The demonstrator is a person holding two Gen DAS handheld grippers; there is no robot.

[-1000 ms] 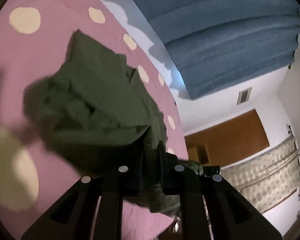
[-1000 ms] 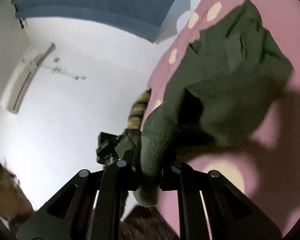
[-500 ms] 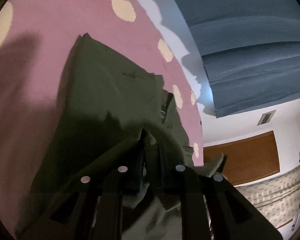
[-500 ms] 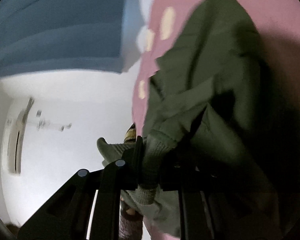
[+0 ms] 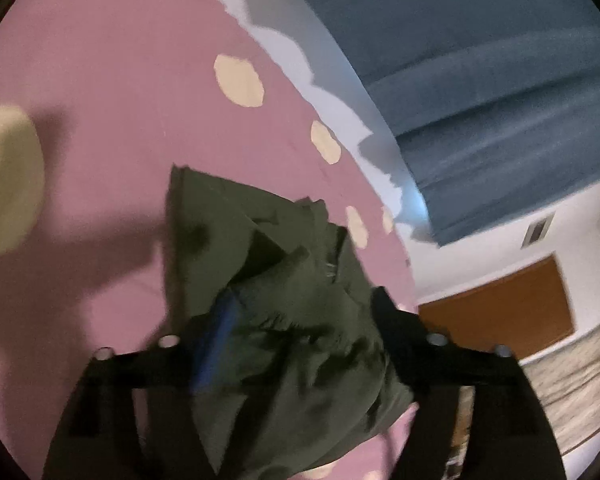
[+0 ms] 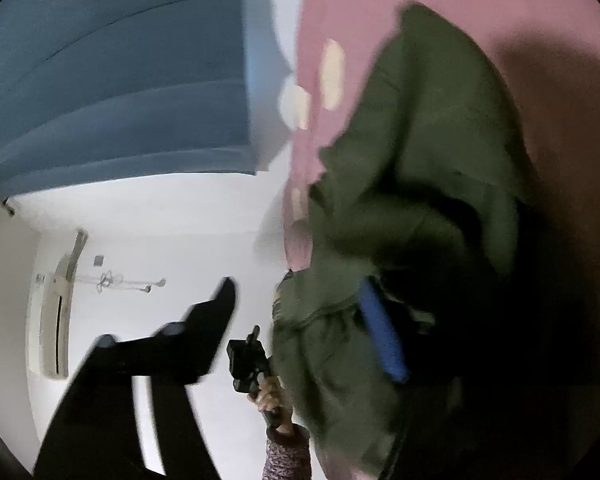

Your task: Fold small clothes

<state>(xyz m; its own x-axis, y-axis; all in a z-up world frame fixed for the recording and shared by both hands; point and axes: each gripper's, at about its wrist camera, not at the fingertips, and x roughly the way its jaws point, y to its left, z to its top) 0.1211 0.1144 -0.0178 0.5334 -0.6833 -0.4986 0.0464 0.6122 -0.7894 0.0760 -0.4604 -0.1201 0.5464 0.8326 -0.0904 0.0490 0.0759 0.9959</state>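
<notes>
Your right wrist view alone shows your other hand in a knitted sleeve gripping the left hand-held gripper's black handle against the white wall; your left wrist view alone shows the brown door and the patterned curtain. The dark green knitted garment lies bunched on the pink bed cover with cream dots, near the edge by the blue curtain. Your left hand-held gripper tips down over it; your right hand-held gripper points level. A second ago each pinched a fold. Both sets of jaws have just been opening and now stand wide, the cloth loose between them.
</notes>
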